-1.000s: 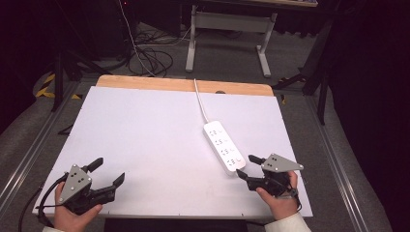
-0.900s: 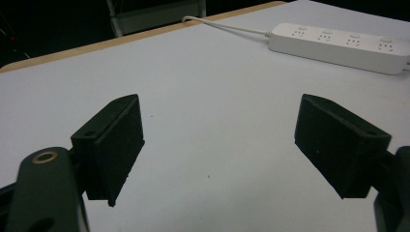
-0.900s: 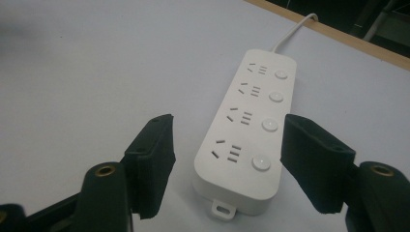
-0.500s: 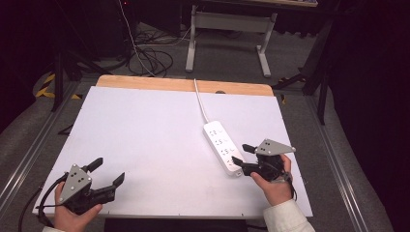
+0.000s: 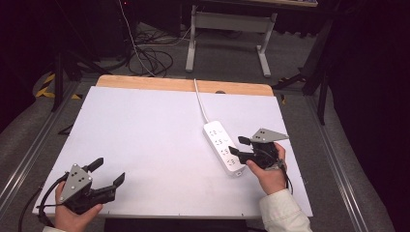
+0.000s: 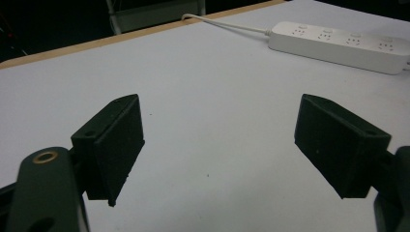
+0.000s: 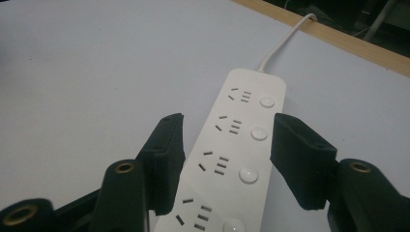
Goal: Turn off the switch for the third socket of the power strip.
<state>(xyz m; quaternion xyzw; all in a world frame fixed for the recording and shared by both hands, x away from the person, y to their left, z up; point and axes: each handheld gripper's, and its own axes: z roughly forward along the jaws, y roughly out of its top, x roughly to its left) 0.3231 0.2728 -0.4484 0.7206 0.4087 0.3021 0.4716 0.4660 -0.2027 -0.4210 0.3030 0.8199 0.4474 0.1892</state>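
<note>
Lower left of the high view: left gripper (image 5: 107, 173), jaws spread wide, nothing between them, parked near the front edge of the white table (image 5: 145, 130). From the left gripper view: same wide gap over bare tabletop, power strip (image 6: 338, 44) well apart at the upper right of the frame.

Centre-right of the high view: white four-outlet power strip (image 5: 223, 147) lying flat, angled from the upper middle toward the lower right, its white cord (image 5: 200, 99) running up and off the wooden back edge (image 5: 183, 85). No plug seated in any outlet.

Right of centre: right gripper (image 5: 239, 146) at the near end of the strip, held in a hand (image 5: 269, 174) coming from the bottom edge. From the right gripper view: jaws wide apart, straddling the strip's body, one on each long side around the third outlet; left jaw close against or touching the edge, cannot tell which; right jaw just beside the other edge. Not yet closed on it.

Progress, as judged: approach done, gripper lined up across the strip; clamp and any lift or shift left to do. Strip flat on the table, untouched by the left gripper.

Writing: none readable. No brand mark visible on the strip; round buttons (image 7: 258, 133) beside each outlet plain white. Grey plates on the grippers unmarked, holes only.
</note>
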